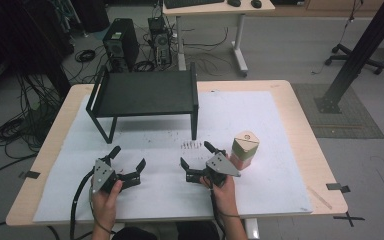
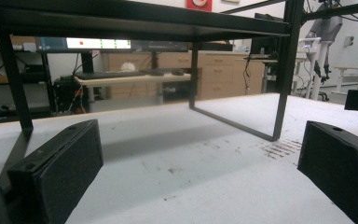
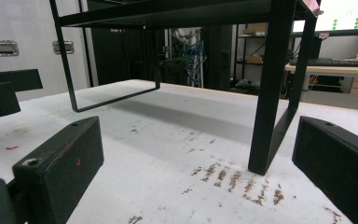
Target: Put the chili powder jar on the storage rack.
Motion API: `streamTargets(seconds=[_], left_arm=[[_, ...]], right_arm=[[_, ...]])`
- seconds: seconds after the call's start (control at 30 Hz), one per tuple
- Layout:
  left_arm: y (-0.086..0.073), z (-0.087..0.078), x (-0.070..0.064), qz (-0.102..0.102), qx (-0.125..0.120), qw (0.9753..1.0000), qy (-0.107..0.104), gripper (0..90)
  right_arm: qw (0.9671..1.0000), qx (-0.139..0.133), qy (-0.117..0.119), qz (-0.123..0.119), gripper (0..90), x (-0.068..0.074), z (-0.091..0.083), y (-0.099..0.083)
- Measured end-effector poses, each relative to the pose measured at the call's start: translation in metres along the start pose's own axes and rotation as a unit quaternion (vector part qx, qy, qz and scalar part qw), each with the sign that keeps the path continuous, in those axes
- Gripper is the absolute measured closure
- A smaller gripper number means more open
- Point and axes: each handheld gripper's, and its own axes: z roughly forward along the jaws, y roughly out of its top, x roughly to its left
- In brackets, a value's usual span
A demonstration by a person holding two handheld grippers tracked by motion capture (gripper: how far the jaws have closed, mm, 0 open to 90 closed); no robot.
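A black metal shelf (image 1: 145, 92) stands on thin legs at the back of a white mat (image 1: 260, 115). A small block (image 1: 244, 149) with a tan rounded-triangle top and a pink lower part stands upright on the mat's right side. My left gripper (image 1: 128, 157) rests open on the mat in front of the shelf's left half, with nothing between its jaws. My right gripper (image 1: 196, 155) is open too and holds nothing, just left of the block. In the left gripper view the left gripper (image 2: 198, 172) faces under the shelf (image 2: 135, 23). In the right gripper view the right gripper (image 3: 198, 177) faces a shelf leg (image 3: 268, 93).
Rust-coloured marks (image 1: 191, 145) dot the mat by the shelf's front right leg. The wooden table's edge (image 1: 307, 130) borders the mat. Behind the table lie floor cables (image 1: 15, 130), a computer tower (image 1: 120, 45) and a desk (image 1: 215, 10). A black post (image 1: 360, 50) rises at right.
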Motion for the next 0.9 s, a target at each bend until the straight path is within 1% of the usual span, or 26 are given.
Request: streamTargets(seconds=[0.2,0.23,0.43,0.67,0.9], left_arm=[[0.0,0.0,0.0,-0.001,0.0,1.0,0.0,0.2],[0.0,0.0,0.0,-0.002,0.001,1.0,0.0,0.2],[0.0,0.0,0.0,-0.001,0.0,1.0,0.0,0.2],[0.0,0.0,0.0,-0.002,0.0,1.0,0.0,0.2],[0.0,0.0,0.0,-0.001,-0.001,1.0,0.001,0.2]], right_arm=[[1.0,-0.005,-0.002,-0.002,1.8,0.0,-0.001,0.0],[1.0,-0.006,-0.005,-0.003,2.0,0.001,-0.001,0.0],[0.9999,-0.003,-0.01,-0.003,2.4,0.003,-0.006,0.0],[0.9999,-0.002,-0.012,-0.004,2.5,0.003,-0.008,0.0],[0.9999,-0.004,-0.011,-0.004,2.4,0.005,-0.014,-0.001]])
